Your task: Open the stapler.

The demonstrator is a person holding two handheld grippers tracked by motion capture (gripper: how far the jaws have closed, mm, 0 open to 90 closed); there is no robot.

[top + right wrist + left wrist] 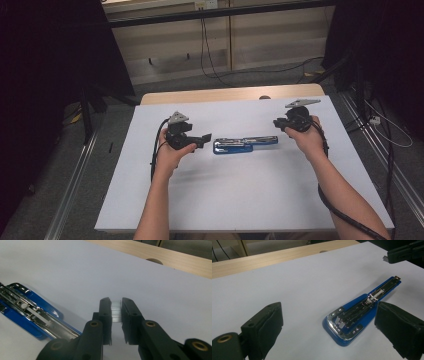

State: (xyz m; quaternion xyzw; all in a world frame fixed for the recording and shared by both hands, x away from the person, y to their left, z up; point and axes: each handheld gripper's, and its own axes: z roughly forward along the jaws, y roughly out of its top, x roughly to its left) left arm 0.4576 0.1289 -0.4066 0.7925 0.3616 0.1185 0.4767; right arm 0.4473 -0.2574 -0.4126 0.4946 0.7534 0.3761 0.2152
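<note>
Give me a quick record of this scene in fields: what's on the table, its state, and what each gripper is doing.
surface: white sheet over a wooden table
object: blue stapler, opened out flat, metal staple channel facing up
left gripper: jaws wide apart, empty, at the stapler's wide end
right gripper: jaws closed on a strip of staples, above the sheet beside the stapler's narrow end
</note>
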